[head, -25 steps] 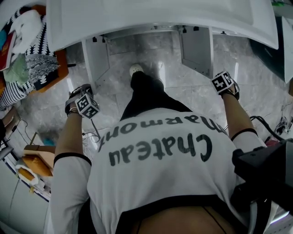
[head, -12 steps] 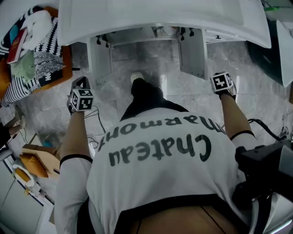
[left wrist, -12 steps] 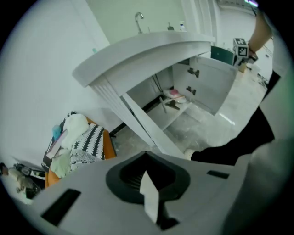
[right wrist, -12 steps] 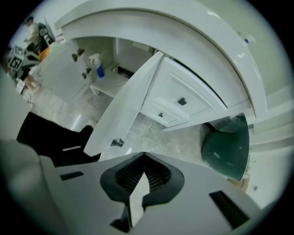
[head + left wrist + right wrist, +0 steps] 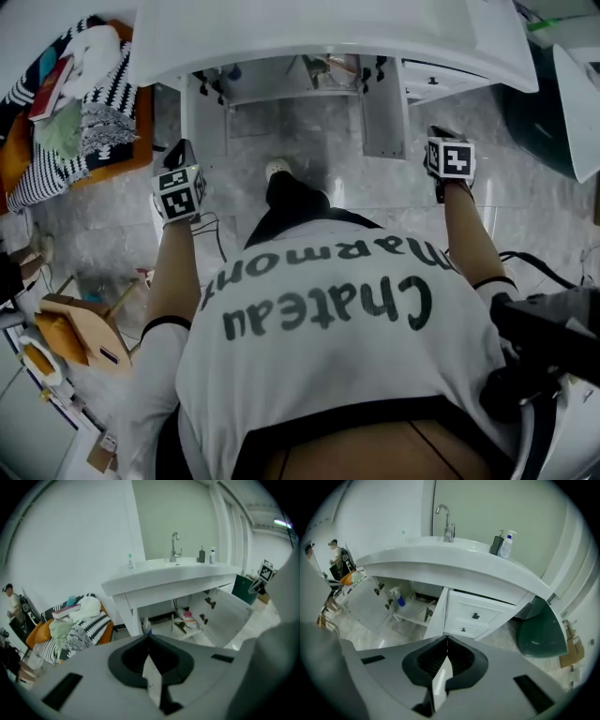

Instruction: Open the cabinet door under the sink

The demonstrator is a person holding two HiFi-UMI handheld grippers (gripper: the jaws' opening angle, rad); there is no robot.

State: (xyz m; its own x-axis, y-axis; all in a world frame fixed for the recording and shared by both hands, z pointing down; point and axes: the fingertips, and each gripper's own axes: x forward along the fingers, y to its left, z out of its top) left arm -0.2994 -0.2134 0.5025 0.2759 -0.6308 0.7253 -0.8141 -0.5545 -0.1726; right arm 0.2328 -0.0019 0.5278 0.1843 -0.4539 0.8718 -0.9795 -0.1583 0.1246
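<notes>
While the cabinet [image 5: 292, 89] under the sink [image 5: 328, 28] stands wide open, the person [image 5: 319, 309] faces it with two closed grippers

Left of the sink a striped blanket pile [image 5: 80, 131] lies on an orange seat [image 5: 131, 150]; nearer, the left gripper [image 5: 148, 639] hangs before the sink's left end, its jaws pressed together on nothing. Below the sink the left cabinet door [image 5: 202, 117] and the right cabinet door [image 5: 382, 108] both stand open toward the person, with a blue spray bottle [image 5: 399, 601] inside between them. The right gripper [image 5: 446, 641] hangs before the sink's right part, jaws likewise shut tight and empty, facing two closed drawers [image 5: 474, 616] below the sink; a dark green bin [image 5: 541, 630] stands right of the sink
</notes>
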